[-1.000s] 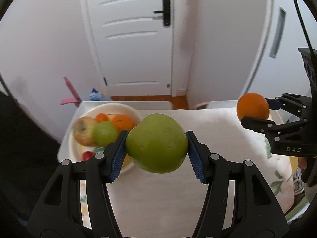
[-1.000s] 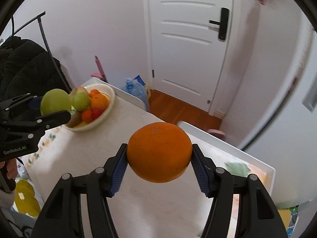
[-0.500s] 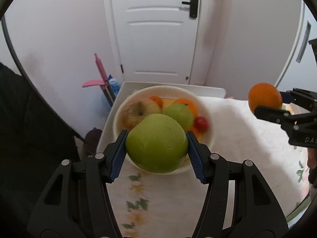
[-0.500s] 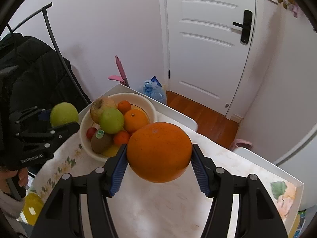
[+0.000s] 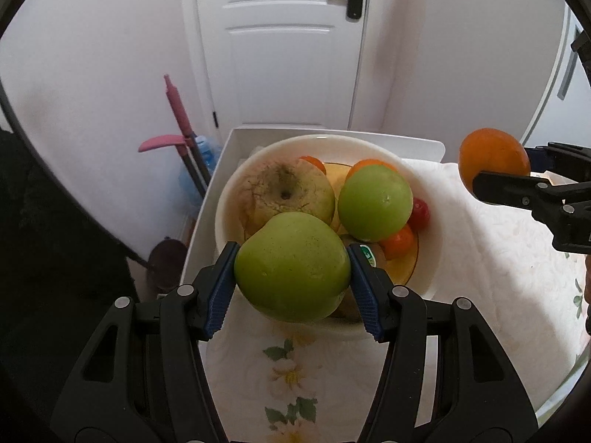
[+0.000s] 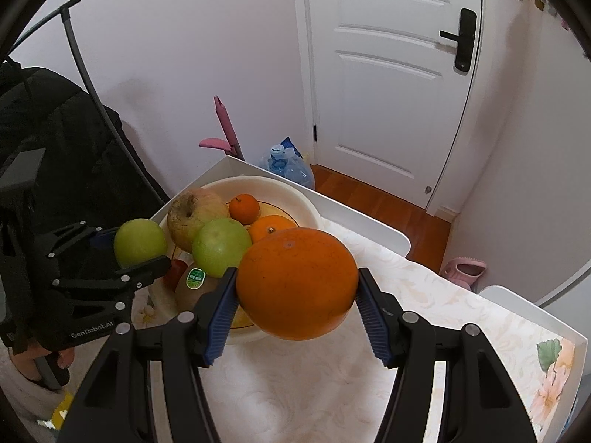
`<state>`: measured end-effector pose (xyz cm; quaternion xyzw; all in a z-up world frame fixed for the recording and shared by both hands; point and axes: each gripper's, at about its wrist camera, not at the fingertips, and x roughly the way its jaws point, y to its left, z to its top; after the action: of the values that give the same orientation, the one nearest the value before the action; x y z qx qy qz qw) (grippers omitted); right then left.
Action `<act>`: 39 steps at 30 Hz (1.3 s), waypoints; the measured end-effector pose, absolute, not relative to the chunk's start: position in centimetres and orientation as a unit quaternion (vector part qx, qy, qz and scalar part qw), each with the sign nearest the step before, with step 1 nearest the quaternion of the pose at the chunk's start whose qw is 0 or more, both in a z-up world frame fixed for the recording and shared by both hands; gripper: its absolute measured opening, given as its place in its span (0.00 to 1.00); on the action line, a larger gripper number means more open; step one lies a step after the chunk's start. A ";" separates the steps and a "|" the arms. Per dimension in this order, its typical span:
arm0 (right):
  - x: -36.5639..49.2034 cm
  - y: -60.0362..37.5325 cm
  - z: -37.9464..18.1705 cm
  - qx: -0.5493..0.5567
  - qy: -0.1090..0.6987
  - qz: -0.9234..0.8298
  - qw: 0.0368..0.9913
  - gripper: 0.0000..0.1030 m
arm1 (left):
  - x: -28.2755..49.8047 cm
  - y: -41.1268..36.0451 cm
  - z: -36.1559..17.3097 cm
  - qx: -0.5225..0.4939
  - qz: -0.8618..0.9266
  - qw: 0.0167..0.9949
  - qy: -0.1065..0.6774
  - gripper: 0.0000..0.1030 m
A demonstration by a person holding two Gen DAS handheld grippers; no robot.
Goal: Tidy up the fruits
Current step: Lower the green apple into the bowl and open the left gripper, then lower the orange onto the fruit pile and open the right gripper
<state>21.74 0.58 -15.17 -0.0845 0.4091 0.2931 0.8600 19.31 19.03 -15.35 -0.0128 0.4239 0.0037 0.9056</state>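
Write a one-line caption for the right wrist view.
Right tongs grip an orange near a full fruit bowl; left tongs hold a green apple.

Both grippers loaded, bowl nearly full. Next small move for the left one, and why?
Probably ease the left gripper forward and down, then release. It holds the green apple at the near rim of the bowl, apparently not yet over the fruit. The wrinkled apple and green fruit crowd the middle, so aim for the near-left gap.
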 end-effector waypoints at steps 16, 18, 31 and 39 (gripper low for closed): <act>22.5 0.9 -15.7 -0.079 0.419 0.284 0.859 0.56 | 18.7 18.5 -15.6 0.000 0.003 0.917 0.400 0.93; 22.5 1.0 -15.6 -0.078 0.418 0.286 0.858 0.56 | 18.7 18.6 -15.9 -0.005 0.004 0.916 0.401 0.93; 23.8 1.9 -14.6 -0.077 0.418 0.306 0.852 0.56 | 17.8 20.0 -13.6 -0.022 0.020 0.922 0.387 0.94; 27.8 5.1 -14.9 -0.088 0.417 0.338 0.839 0.56 | 17.9 21.6 -12.9 -0.024 0.029 0.922 0.386 0.94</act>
<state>27.75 5.09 -14.94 -0.0877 0.4166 0.3379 0.8394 17.90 21.60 -12.95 -0.0235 0.3861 0.0290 0.9217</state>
